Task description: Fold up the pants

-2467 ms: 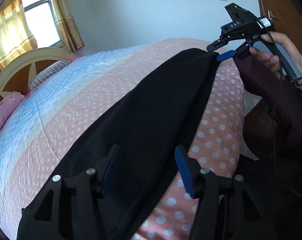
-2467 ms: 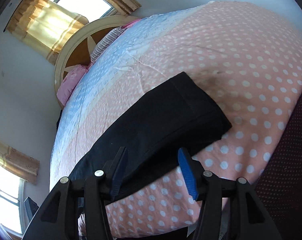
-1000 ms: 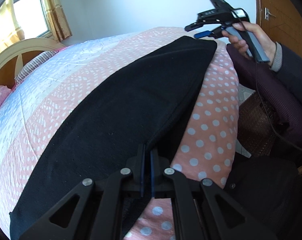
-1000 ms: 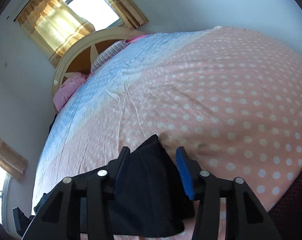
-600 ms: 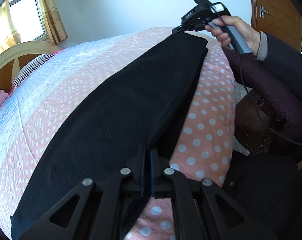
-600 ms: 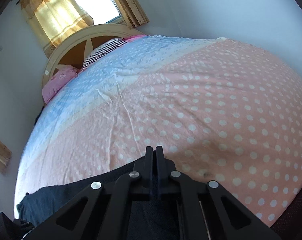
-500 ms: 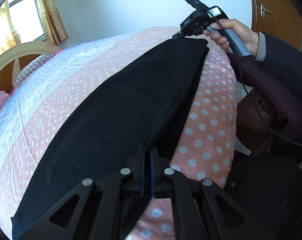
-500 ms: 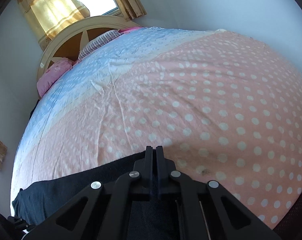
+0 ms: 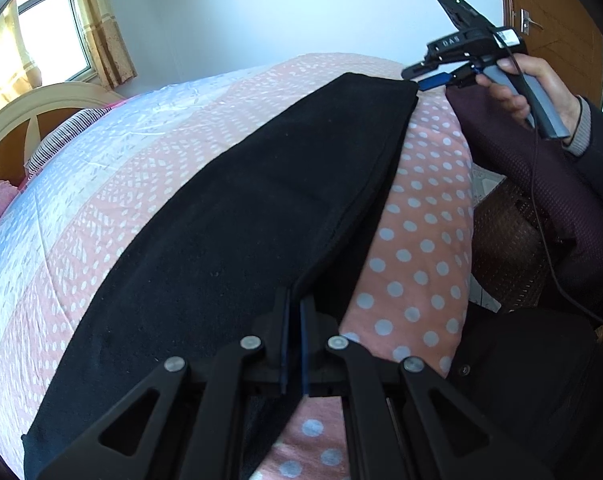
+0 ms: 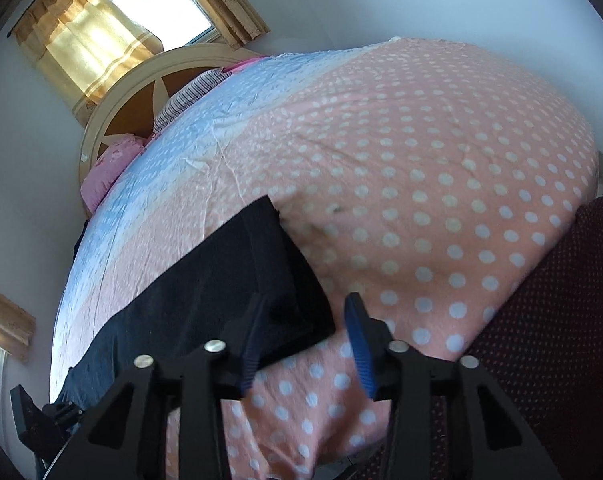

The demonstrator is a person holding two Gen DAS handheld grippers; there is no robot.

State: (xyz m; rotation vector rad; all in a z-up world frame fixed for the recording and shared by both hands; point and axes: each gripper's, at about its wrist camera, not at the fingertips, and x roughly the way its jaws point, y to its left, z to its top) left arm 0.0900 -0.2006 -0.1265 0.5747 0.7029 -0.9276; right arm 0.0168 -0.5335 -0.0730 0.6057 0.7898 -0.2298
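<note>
Black pants (image 9: 229,216) lie ahead of the gripper on a pink, white-dotted bedspread (image 10: 441,184) with a pale blue stripe; yellow curtains (image 10: 81,40) beyond.

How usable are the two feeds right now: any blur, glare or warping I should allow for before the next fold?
Left wrist view: sharp; the fisheye bows the bed, the window is blown out, and the black pants show little fold detail. Right wrist view: motion blur smears the polka dots and the opening right tongs; sunlit curtains glare; the pants' end is soft-edged.
</note>
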